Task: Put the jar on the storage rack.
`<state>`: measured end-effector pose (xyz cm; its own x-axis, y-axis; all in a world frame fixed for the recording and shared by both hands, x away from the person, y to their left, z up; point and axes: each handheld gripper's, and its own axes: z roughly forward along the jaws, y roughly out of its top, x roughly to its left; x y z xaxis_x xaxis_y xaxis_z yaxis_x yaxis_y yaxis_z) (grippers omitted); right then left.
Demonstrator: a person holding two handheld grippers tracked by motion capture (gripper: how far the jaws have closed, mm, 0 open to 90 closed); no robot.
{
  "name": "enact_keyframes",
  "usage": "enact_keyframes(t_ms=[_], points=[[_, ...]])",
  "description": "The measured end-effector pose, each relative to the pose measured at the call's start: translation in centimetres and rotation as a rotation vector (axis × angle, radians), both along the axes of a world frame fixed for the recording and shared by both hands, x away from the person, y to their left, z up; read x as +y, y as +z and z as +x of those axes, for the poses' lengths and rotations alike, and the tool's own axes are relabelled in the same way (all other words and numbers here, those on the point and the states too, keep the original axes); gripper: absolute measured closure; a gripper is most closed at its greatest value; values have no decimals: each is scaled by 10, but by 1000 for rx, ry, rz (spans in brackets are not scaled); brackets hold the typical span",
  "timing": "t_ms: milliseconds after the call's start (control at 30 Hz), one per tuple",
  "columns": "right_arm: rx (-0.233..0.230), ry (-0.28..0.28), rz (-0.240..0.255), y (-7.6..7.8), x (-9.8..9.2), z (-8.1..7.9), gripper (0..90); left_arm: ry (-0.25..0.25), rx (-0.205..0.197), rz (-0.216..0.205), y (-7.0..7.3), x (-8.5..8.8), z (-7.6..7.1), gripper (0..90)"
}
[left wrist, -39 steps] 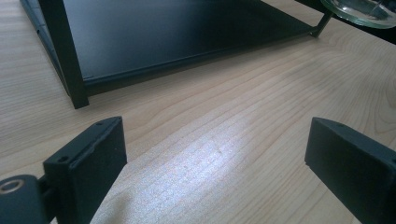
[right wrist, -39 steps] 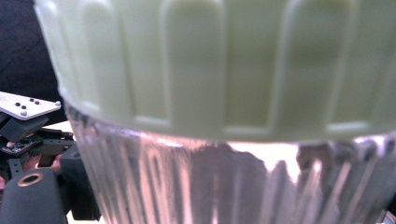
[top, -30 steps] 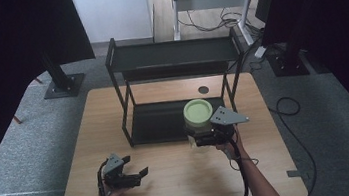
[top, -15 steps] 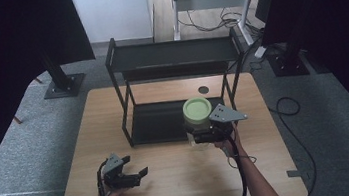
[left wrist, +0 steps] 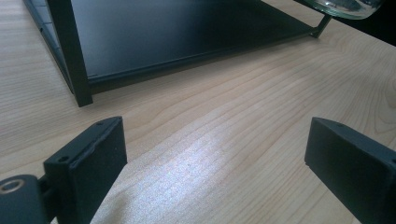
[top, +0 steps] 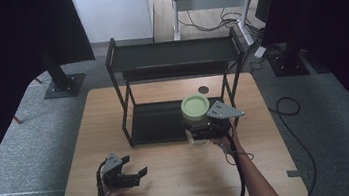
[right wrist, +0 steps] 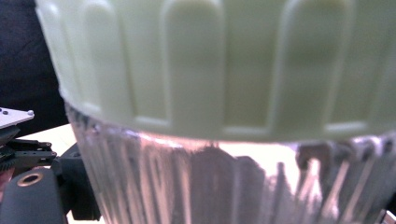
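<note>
A wooden counter [top: 182, 177] seen from above, w/ a black two-tier rack [top: 175, 60] standing on its far half. A person's forearms come in from the near edge, one gripper in each hand.

The right gripper [top: 205, 130] is at the near right corner of the rack's lower shelf [top: 157, 120], holding a glass jar [top: 197, 128] w/ a pale green lid [top: 195, 107]. The jaws are closed around the jar's clear ribbed body, just under the lid. In the right gripper view the jar sits very close up: ribbed green lid across the top, glass below. The jar is upright, at the shelf's near right edge; can't tell if it's resting on the shelf, on the counter or held just above.

The left gripper [top: 131, 176] is well apart from it, near the counter's near left edge, approx. level w/ the wood. Its jaws are spread wide w/ nothing between them. In the left gripper view bare wood grain lies between the two black jaws, the rack's near left post [left wrist: 70, 51] stands beyond, and the jar's glass base [left wrist: 348, 7] shows at top right
</note>
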<state>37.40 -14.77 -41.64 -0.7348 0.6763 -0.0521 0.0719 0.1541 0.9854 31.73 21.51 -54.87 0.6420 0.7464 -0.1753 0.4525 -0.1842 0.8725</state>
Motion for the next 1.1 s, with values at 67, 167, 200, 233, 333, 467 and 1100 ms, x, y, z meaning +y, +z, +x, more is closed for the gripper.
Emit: enact_keyframes(t_ms=[67,167,200,233,333,467,1100], points=[[-1,-1,-2,0,1,1,102,0,0,0,0,0,0,52],[1,-1,-2,0,2,2,102,0,1,1,0,0,0,52],[1,-1,-1,-1,2,3,103,0,2,0,0,0,0,52],[1,-3,0,-1,3,4,103,-2,2,-2,0,1,0,53],[6,-6,4,-2,3,6,103,-5,2,-3,0,1,0,53],[7,-11,0,-2,3,9,102,-5,3,-2,0,1,1,53],[18,-40,15,-3,1,25,103,-2,9,-11,0,3,1,53]])
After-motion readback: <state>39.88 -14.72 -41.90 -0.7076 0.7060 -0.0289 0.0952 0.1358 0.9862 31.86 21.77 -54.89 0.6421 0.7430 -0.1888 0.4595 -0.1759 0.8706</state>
